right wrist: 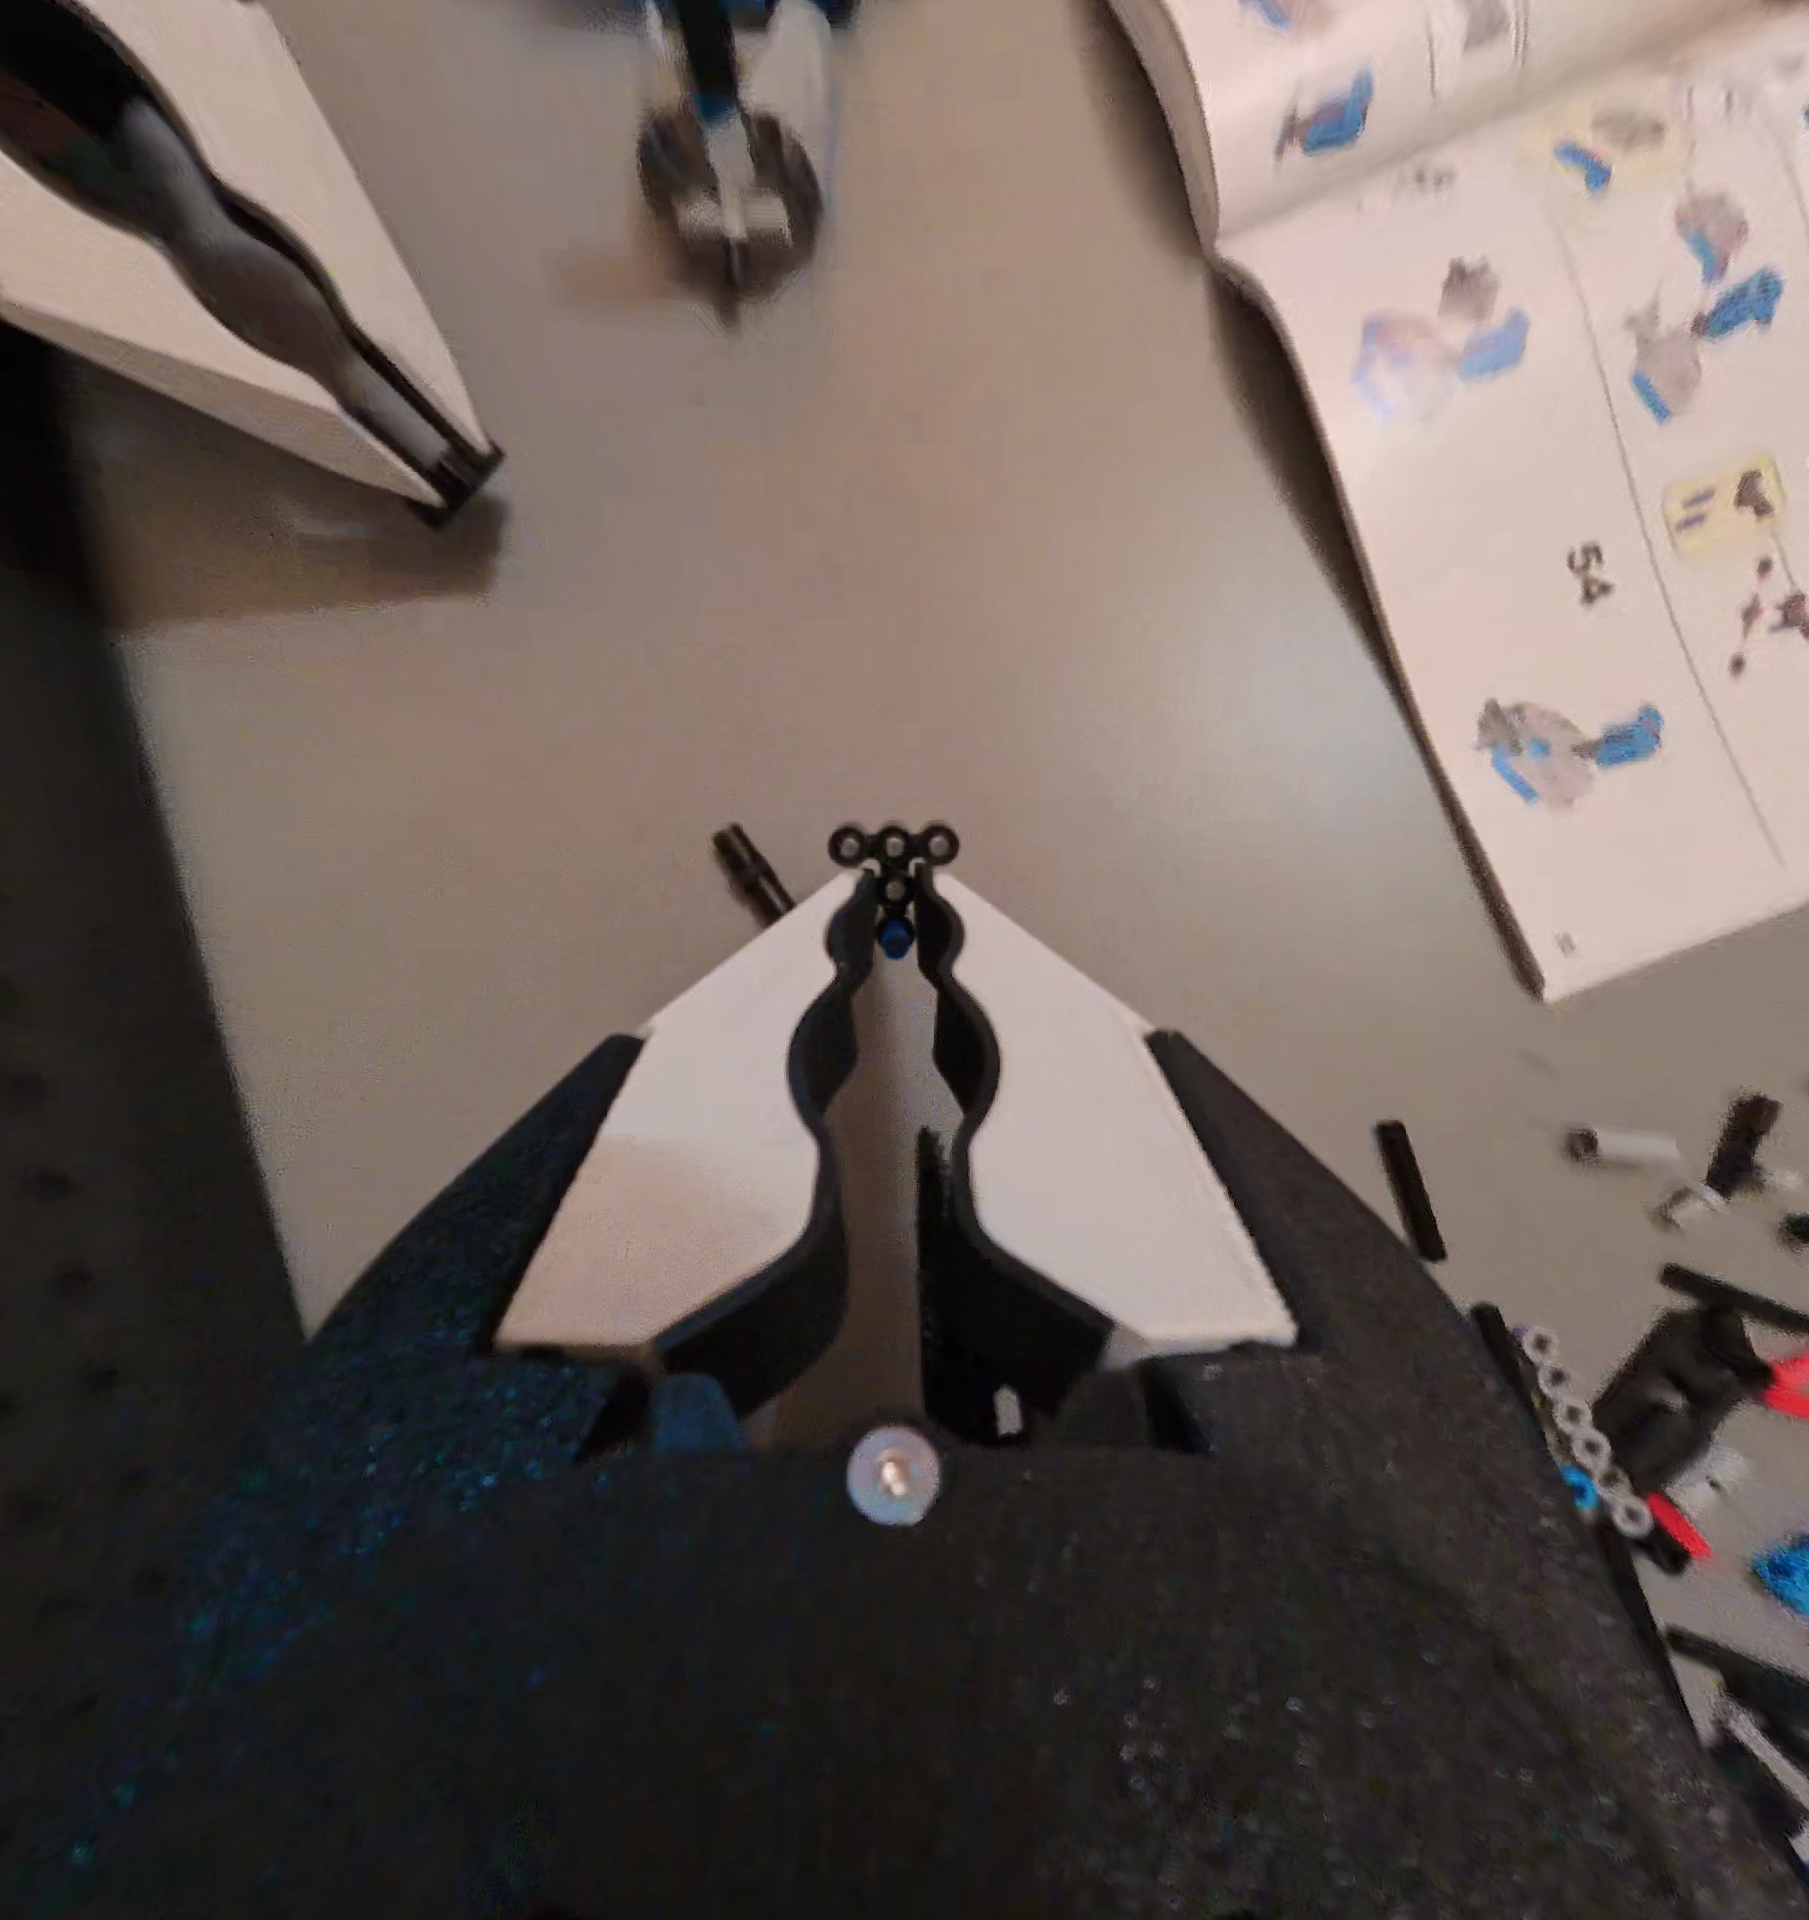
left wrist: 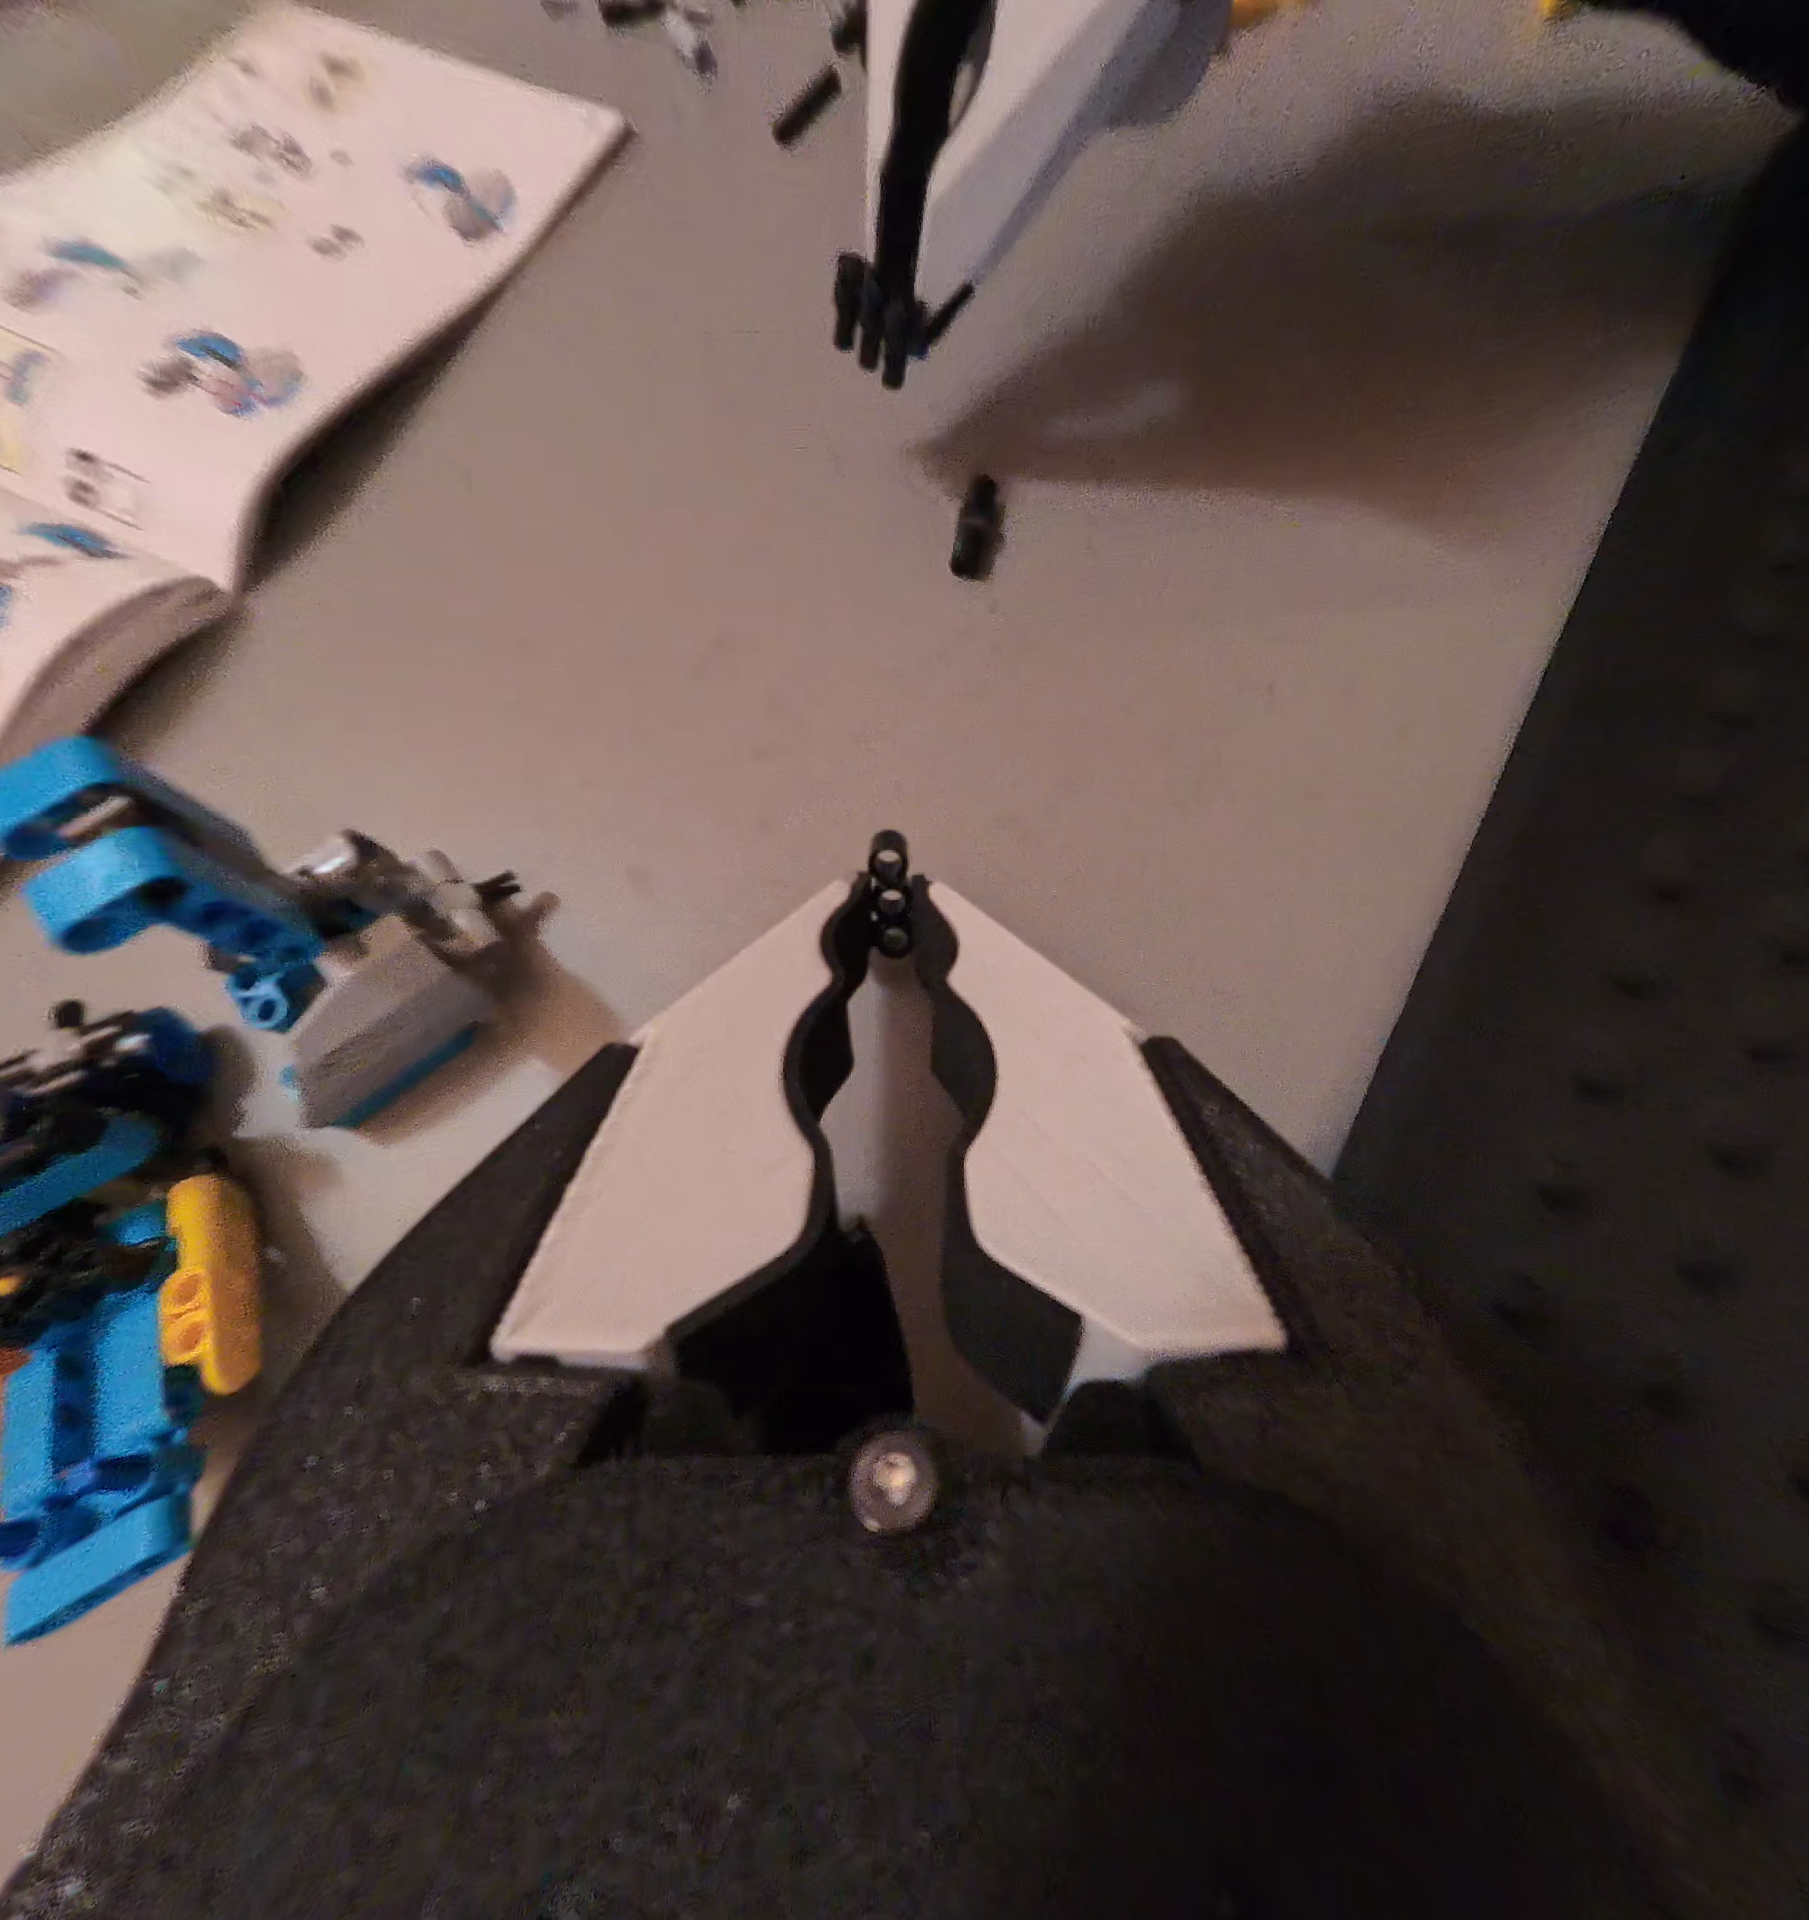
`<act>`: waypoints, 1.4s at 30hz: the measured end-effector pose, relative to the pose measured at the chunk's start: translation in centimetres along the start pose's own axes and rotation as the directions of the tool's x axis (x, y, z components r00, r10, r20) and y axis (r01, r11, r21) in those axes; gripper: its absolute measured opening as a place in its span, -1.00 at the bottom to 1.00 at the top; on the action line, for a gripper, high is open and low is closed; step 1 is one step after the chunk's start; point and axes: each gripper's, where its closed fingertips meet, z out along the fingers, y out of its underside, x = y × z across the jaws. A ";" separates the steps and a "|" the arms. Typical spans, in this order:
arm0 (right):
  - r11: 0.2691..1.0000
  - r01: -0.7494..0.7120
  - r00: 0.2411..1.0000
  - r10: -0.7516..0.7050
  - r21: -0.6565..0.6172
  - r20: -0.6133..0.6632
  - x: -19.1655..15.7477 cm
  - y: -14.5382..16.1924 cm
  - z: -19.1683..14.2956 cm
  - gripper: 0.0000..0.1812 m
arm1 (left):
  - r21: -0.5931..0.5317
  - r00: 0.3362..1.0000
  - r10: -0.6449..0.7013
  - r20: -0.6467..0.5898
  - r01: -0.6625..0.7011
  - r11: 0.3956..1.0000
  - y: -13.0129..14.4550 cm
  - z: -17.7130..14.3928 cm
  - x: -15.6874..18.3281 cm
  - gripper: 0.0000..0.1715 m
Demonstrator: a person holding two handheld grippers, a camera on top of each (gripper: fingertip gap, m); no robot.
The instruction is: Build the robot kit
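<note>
In the left wrist view my left gripper [left wrist: 887,902] is shut on a small black beam with holes [left wrist: 887,860], held on edge above the table. My right gripper [left wrist: 895,312] shows farther off at the top, shut on a black piece. A loose black pin [left wrist: 973,525] lies on the table between them. In the right wrist view my right gripper [right wrist: 893,888] is shut on a black T-shaped beam with holes [right wrist: 895,844] that carries a blue pin [right wrist: 892,940]. The black pin [right wrist: 746,878] lies just left of its tips. The left gripper [right wrist: 453,468] shows at upper left.
An open instruction booklet [left wrist: 204,312] lies on the grey table; it also shows in the right wrist view [right wrist: 1606,520]. Blue, grey and yellow brick assemblies [left wrist: 100,1299] sit at left. A wheeled assembly [right wrist: 728,187] is ahead. Several loose parts [right wrist: 1710,1403] lie at lower right. Dark dotted floor [left wrist: 1710,935] borders the table edge. My right fingertips sit around 12 cm from my left ones.
</note>
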 end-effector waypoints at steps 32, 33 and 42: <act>0.955 -0.123 0.983 0.080 0.269 0.165 -2.1 -0.4 -2.2 -0.93 | -0.309 0.998 0.045 -0.043 -0.056 0.949 -2.6 1.5 1.6 -0.93; 0.928 -0.179 0.967 0.103 0.328 0.234 -2.6 -1.5 -2.9 -0.93 | -0.140 0.998 -0.032 -0.055 0.024 0.990 -5.5 1.1 1.4 -0.93; 0.540 -0.730 0.564 0.131 0.419 0.815 -5.2 -8.4 -8.8 -0.94 | 0.459 0.596 -0.379 -0.708 0.796 0.396 -15.8 -3.6 -0.3 -0.94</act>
